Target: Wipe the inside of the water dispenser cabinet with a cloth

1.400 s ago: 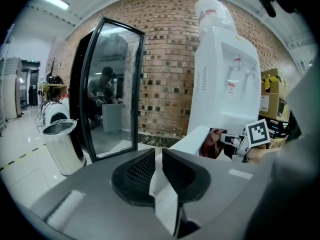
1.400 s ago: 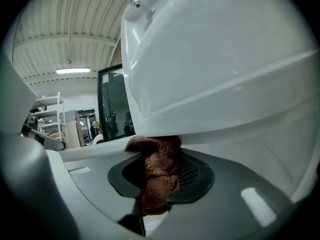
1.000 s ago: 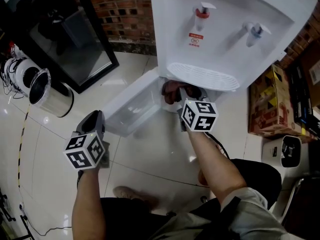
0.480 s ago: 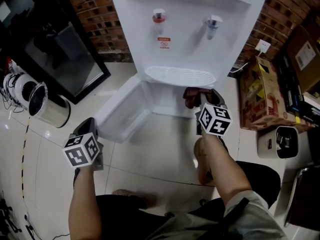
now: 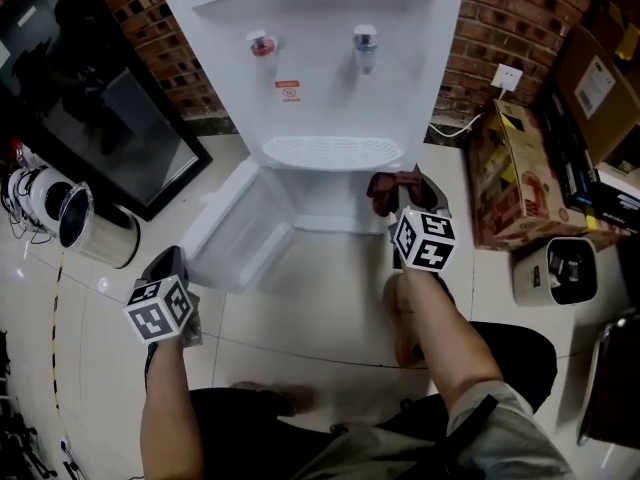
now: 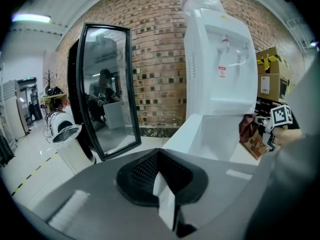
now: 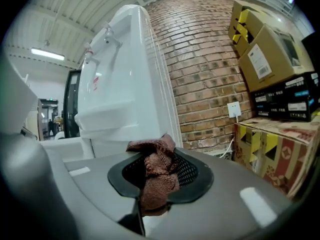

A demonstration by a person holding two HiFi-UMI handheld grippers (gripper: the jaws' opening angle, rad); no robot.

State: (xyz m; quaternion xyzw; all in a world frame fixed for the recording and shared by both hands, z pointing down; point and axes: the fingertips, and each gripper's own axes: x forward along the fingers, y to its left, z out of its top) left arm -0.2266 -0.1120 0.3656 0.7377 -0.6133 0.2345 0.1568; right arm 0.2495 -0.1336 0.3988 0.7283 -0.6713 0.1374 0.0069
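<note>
- The inside of the cabinet [image 6: 221, 136] is hidden in the head view under the drip tray [image 5: 325, 151]. Only the left gripper view looks into it, and there it shows white walls and little more.
- The top of the water dispenser [image 5: 320, 78] is cut off in the head view.
- The cloth [image 5: 388, 186] is bunched, so its edges and full shape cannot be made out. Part of it is buried between the jaws.
- The tips of the left gripper [image 6: 162, 184] are covered by its marker cube in the head view.
- Counted: one dispenser, one cloth, two grippers, two taps (a red tap [image 5: 262, 43] and a blue tap [image 5: 365, 40]), and one cabinet door [image 5: 228, 226], which is swung open to the left.
- The right gripper [image 7: 152, 196] is clamped on the brown cloth, which fills the gap between its jaws.
- The left gripper's jaws are pressed together with nothing held. It hangs low at the left, well apart from the door.
- The cloth sits outside the cabinet, just to the right of the opening and near the dispenser's lower right corner.
- The cloth's long axis runs roughly along the jaws. A folded end pokes past the tips toward the dispenser and the brick wall [image 5: 500, 18].
- A cardboard box [image 5: 510, 183] stands at the right.
</note>
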